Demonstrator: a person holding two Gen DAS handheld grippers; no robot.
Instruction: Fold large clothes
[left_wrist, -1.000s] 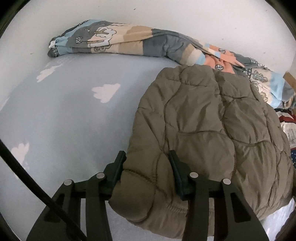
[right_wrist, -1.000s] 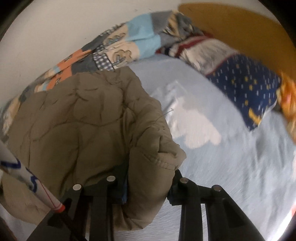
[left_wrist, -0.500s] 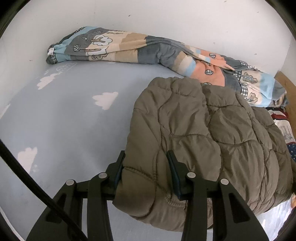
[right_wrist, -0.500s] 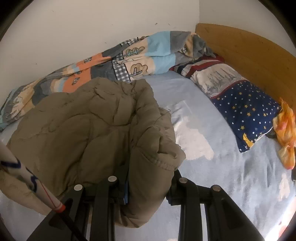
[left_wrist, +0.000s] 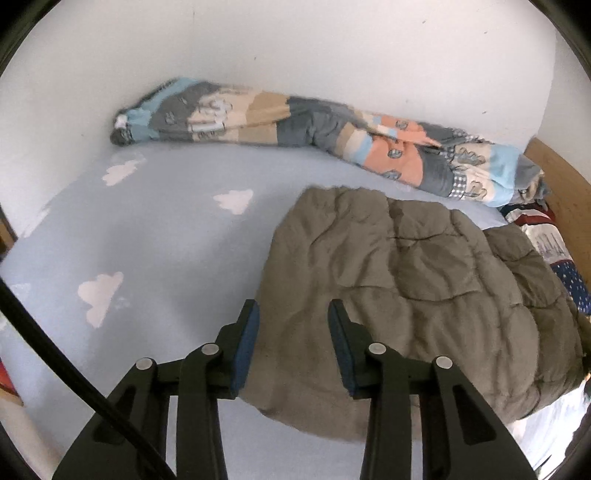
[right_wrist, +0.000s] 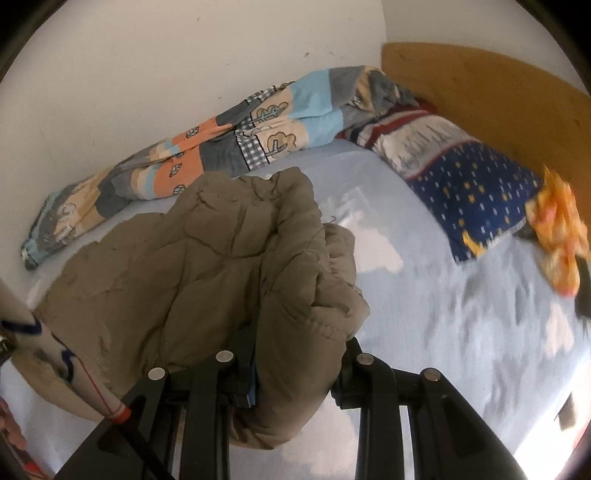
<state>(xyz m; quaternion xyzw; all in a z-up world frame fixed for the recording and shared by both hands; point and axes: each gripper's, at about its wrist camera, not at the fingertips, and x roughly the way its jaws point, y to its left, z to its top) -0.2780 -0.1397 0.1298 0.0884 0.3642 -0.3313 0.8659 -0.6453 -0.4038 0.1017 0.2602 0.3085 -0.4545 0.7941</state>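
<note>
Quilted olive jacket (left_wrist: 413, 295) bunched on bed (left_wrist: 166, 236), long axis running away toward wall. Left tool (left_wrist: 293, 332) above near edge, jaws closing, nothing between. Right tool (right_wrist: 299, 369) clamped on near-right fold; right nearer.

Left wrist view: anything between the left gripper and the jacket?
Nothing visible. The left gripper hangs right over the near edge of the jacket on the sheet, jaws closing with no fabric pinched between them.
</note>
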